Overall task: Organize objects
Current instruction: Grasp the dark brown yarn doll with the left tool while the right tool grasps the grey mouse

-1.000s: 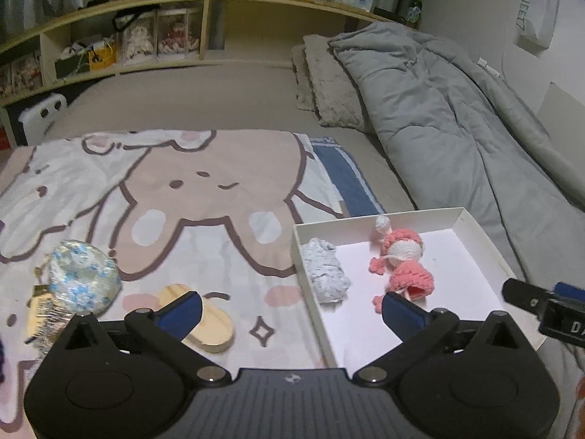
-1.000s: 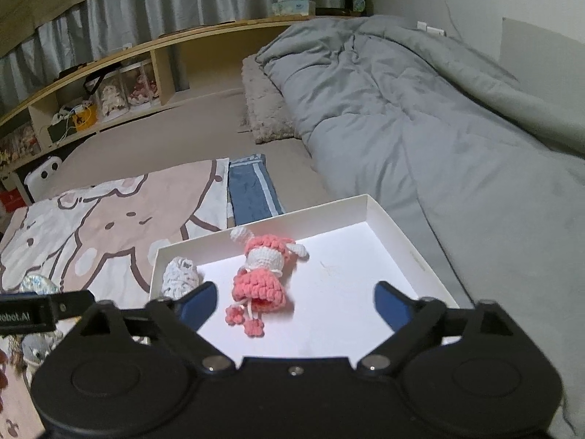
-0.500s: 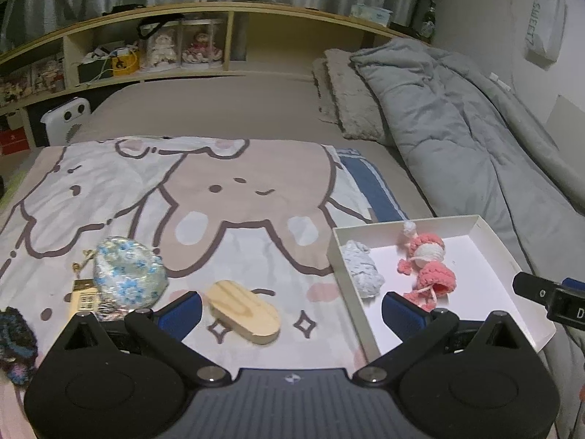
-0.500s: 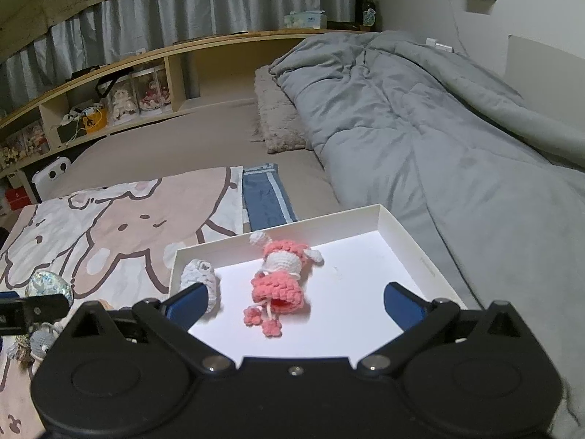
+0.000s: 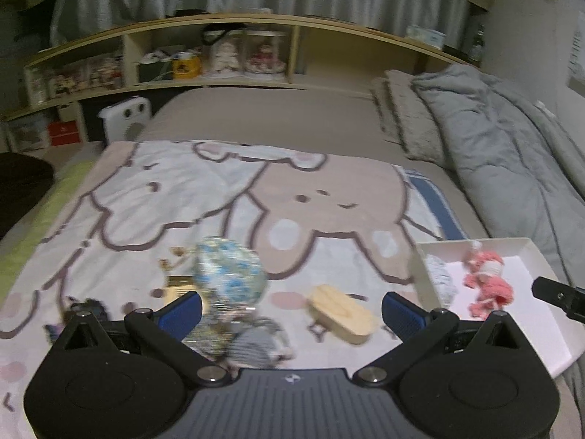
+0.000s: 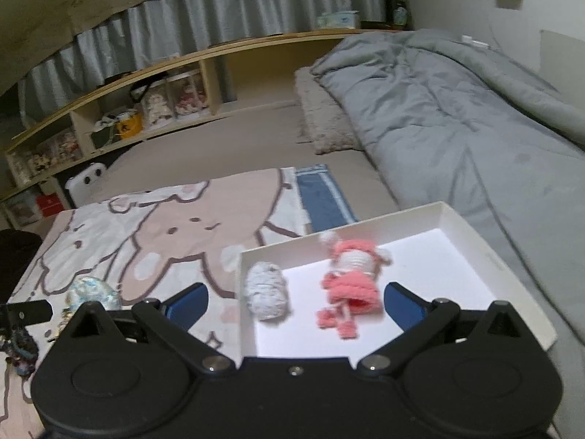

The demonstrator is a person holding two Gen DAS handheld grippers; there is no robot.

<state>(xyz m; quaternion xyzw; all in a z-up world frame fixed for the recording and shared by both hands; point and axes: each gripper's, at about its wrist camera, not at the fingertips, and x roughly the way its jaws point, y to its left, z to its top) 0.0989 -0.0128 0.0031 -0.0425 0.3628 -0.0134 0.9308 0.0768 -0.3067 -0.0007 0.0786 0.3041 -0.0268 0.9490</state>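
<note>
A white box (image 6: pixel 471 234) on the bed holds a pink crocheted doll (image 6: pixel 353 278) and a pale grey knitted bundle (image 6: pixel 267 291); the box (image 5: pixel 533 252) also shows at the right of the left wrist view. On the bunny blanket (image 5: pixel 226 190) lie a blue floral pouch (image 5: pixel 228 274), a wooden oval block (image 5: pixel 342 312), a grey striped item (image 5: pixel 256 344) and a dark knitted piece (image 5: pixel 89 307). My left gripper (image 5: pixel 290 311) is open and empty above the pouch and block. My right gripper (image 6: pixel 296 301) is open and empty over the box's near side.
A grey duvet (image 6: pixel 457 109) and a pillow (image 6: pixel 321 117) lie to the right. Wooden shelves (image 5: pixel 219 55) with dolls and boxes run behind the bed. A white heater (image 5: pixel 126 120) stands at the far left. A blue striped cloth (image 6: pixel 321 197) lies behind the box.
My left gripper has swung left, away from the box, and now sits over the pouch and wooden block. My right gripper has drawn back and left slightly. Both stay open.
</note>
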